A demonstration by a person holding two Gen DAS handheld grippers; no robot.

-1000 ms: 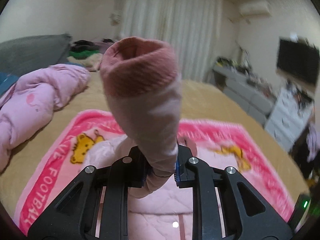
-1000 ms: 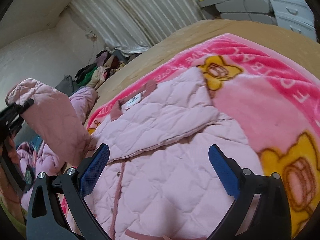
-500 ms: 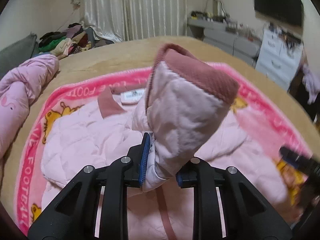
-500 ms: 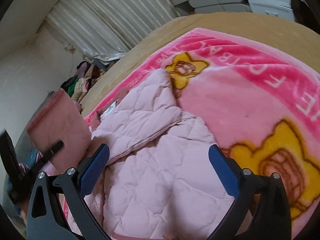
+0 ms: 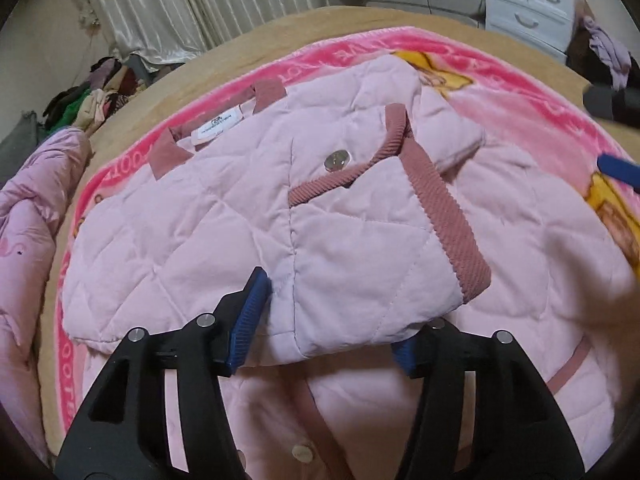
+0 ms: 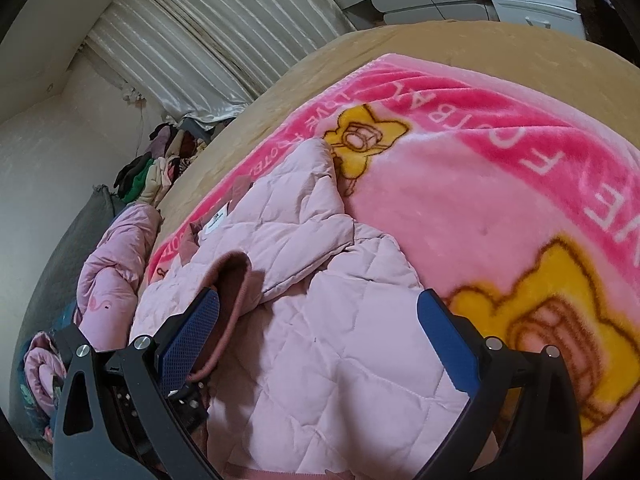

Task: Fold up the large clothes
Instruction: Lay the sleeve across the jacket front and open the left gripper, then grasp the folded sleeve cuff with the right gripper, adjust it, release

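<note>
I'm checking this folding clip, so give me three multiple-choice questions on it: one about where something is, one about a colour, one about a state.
1. Where does the jacket lie?
A. on the pink blanket
B. on the floor
C. on the dresser

2. What colour is the jacket's cuff trim?
A. green
B. dusty rose
C. black

3. How is the right gripper?
A. shut on the jacket
B. shut on the blanket
C. open, holding nothing

Answers:
1 A: the jacket is spread on the blanket.
2 B: the ribbed cuff is darker rose than the pale quilting.
3 C: the right gripper has its jaws wide apart above the jacket.
</note>
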